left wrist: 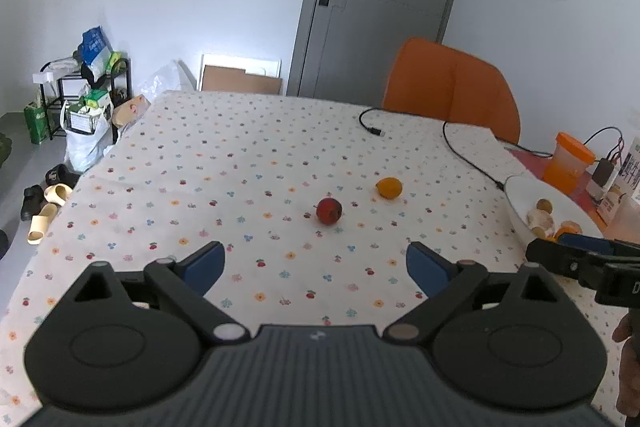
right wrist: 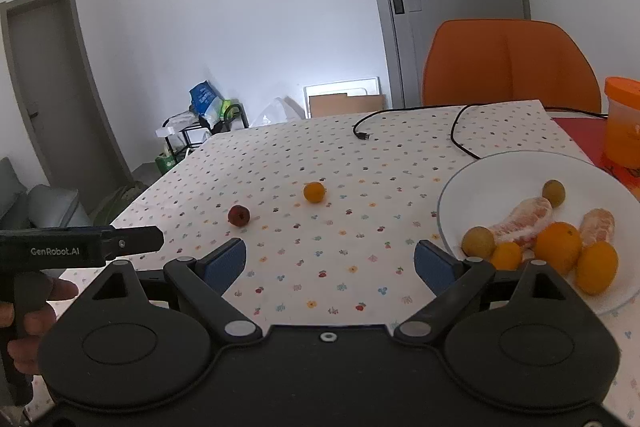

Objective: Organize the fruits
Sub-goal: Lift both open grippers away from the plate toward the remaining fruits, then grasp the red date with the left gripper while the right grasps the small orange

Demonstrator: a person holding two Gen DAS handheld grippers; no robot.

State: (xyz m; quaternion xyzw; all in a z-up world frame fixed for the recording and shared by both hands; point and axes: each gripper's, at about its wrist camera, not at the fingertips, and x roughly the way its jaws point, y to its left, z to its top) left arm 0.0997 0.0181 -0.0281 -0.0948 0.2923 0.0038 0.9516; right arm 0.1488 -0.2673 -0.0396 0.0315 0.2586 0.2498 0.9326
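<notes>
Both grippers spread wide, nothing between the pads — left gripper point(left wrist: 316, 267), right gripper point(right wrist: 330, 261). Red fruit point(left wrist: 329, 211) and small orange point(left wrist: 389, 188) sit loose on the tablecloth point(left wrist: 240, 167), ahead of both tools and left of the plate point(right wrist: 500, 171). Left gripper looks better lined up on the red fruit — dead ahead. Both fruits are roundish, no real long axis; the red one's pit faces the cameras.

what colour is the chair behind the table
Orange; the chair shows best in the right wrist view.
</notes>
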